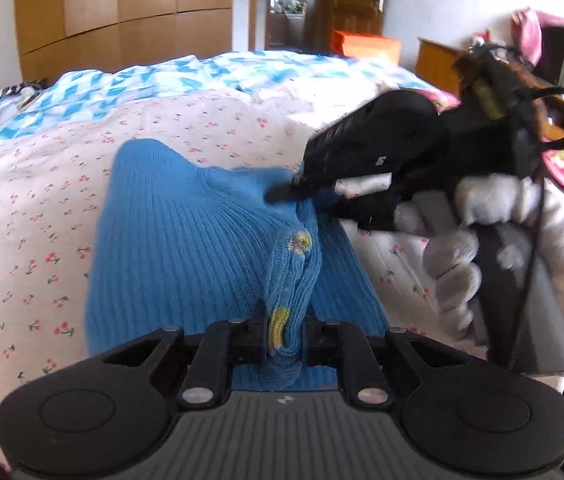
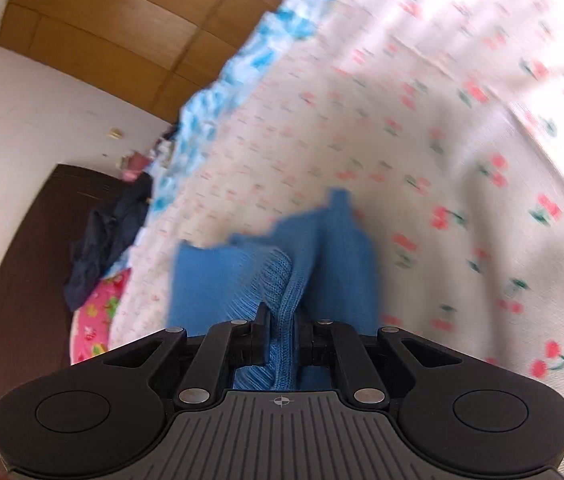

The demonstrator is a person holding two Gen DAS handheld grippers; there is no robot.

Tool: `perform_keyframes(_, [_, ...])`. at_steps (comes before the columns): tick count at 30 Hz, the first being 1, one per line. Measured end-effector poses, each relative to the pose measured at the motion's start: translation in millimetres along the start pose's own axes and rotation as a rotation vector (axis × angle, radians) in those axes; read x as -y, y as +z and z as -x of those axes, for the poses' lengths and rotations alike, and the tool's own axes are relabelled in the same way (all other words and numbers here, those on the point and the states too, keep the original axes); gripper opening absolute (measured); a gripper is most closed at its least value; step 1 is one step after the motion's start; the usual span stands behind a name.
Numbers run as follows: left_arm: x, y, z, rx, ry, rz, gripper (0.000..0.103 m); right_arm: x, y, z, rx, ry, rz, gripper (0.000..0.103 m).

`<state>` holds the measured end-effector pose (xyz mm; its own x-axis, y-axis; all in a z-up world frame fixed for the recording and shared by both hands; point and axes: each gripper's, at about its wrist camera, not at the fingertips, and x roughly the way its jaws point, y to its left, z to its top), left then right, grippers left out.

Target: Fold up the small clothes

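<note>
A small blue ribbed knit garment (image 1: pixel 186 240) with yellow trim lies on the cherry-print bedspread (image 1: pixel 34 208). My left gripper (image 1: pixel 284 332) is shut on a bunched fold of it near the yellow trim. In the left wrist view my right gripper (image 1: pixel 282 194), held by a white-gloved hand (image 1: pixel 466 248), comes in from the right and pinches the garment's far edge. In the right wrist view, which is tilted and blurred, my right gripper (image 2: pixel 284 332) is shut on a ridge of the blue knit (image 2: pixel 322 252), with the rest of the garment hanging ahead over the bedspread (image 2: pixel 422 128).
A blue-and-white patterned quilt (image 1: pixel 186 76) lies across the far side of the bed. Behind stand wooden wardrobes (image 1: pixel 122 4), a doorway (image 1: pixel 286 4) and an orange box (image 1: pixel 366 44). Dark clothes (image 2: pixel 106 240) lie at the bed's edge by a dark headboard (image 2: pixel 34 248).
</note>
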<state>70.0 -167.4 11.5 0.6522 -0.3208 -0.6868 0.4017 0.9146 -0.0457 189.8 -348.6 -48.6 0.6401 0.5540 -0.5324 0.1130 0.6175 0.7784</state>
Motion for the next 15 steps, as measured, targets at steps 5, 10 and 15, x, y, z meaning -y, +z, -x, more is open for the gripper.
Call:
perform_keyframes(5, [6.7, 17.8, 2.3, 0.011, -0.001, 0.009, 0.019, -8.3, 13.7, 10.1, 0.048, 0.059, 0.031, 0.010])
perform_keyframes(10, [27.2, 24.1, -0.3, 0.026, 0.014, -0.057, 0.020, -2.4, 19.2, 5.7, 0.042, 0.049, 0.039, 0.010])
perform_keyframes(15, [35.2, 21.2, -15.4, -0.014, 0.024, -0.044, 0.020, 1.9, 21.5, 1.0, 0.026, 0.051, 0.060, 0.010])
